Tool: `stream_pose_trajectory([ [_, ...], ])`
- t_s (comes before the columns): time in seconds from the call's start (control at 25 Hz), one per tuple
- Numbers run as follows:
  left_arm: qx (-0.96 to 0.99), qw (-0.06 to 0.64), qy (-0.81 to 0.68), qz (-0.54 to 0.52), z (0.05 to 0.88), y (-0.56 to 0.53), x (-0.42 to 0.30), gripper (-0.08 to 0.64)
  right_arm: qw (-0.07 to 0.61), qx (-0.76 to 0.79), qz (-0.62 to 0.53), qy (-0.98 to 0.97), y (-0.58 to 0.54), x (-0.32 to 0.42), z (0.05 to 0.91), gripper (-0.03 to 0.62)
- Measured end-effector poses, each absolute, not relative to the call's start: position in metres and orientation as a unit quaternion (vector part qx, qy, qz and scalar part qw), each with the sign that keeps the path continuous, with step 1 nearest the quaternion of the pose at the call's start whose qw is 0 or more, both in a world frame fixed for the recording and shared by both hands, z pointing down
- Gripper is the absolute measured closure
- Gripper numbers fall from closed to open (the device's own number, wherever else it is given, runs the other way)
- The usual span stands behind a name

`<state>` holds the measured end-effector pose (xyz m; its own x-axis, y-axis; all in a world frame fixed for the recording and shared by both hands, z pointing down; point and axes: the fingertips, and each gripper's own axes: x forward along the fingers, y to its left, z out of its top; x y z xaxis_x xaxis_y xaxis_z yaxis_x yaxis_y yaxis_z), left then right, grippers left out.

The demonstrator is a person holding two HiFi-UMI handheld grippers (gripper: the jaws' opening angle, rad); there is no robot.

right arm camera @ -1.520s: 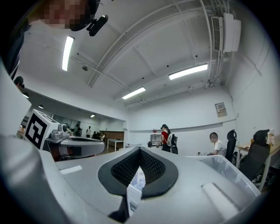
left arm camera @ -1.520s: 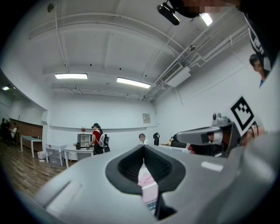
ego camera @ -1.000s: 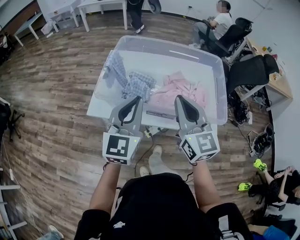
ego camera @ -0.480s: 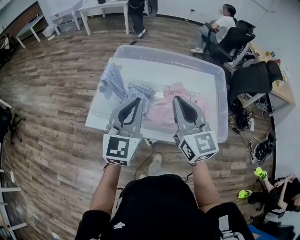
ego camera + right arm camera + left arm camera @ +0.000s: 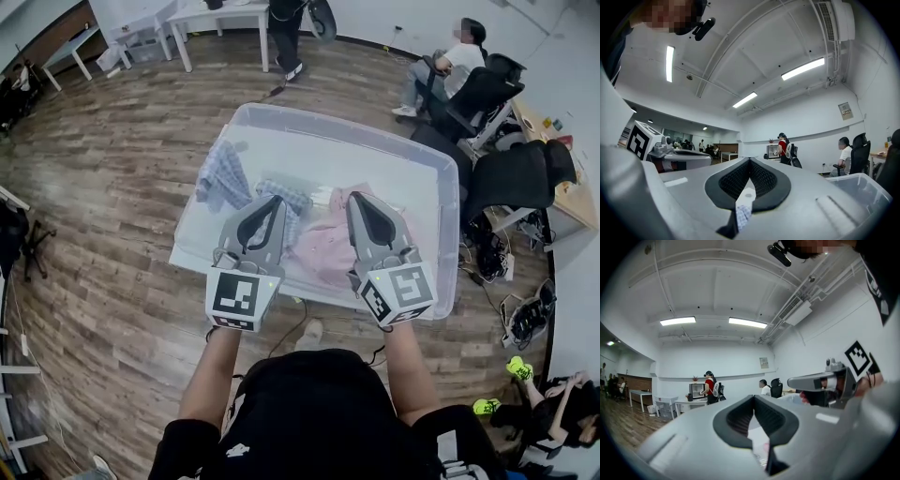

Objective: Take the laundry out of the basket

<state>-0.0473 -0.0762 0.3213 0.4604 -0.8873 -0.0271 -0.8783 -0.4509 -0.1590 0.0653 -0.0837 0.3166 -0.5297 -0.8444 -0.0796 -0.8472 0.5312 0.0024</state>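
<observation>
Wood floor [image 5: 103, 141] surrounds the worktop [image 5: 186, 251] whose clear basket [image 5: 448, 187] holds the laundry, ahead of and below the left tongs [image 5: 274, 200] and right tongs [image 5: 355, 198], both clenched empty; pink garment [image 5: 326, 251] lies nearer the right, checked cloth [image 5: 223, 173] the left.

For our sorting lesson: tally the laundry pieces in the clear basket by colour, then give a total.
Blue checked pieces: 2, one at the left, one in the middle
Pink pieces: 1
Total: 3
</observation>
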Motion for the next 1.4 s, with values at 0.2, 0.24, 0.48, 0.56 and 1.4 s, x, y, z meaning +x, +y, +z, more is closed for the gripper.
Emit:
stream_pose_trajectory([
  [0.2,-0.844,0.082,0.529,-0.042,0.32,-0.092,-0.039,0.551,0.043,-0.468,0.016,0.882,-0.103,0.073,0.316,0.595],
  [0.24,-0.844,0.084,0.528,-0.045,0.32,-0.094,-0.037,0.551,0.045,-0.465,0.014,0.884,-0.106,0.074,0.315,0.595],
  [0.48,-0.841,0.087,0.531,-0.061,0.321,-0.104,-0.029,0.551,0.054,-0.446,0.006,0.893,-0.123,0.08,0.316,0.595],
  [0.56,-0.838,0.085,0.536,-0.066,0.325,-0.107,-0.03,0.551,0.055,-0.443,0.0,0.895,-0.128,0.081,0.321,0.595],
  [1.4,-0.892,0.069,0.432,-0.109,0.353,-0.161,-0.047,0.475,0.037,-0.464,-0.017,0.885,-0.176,0.065,0.337,0.595],
])
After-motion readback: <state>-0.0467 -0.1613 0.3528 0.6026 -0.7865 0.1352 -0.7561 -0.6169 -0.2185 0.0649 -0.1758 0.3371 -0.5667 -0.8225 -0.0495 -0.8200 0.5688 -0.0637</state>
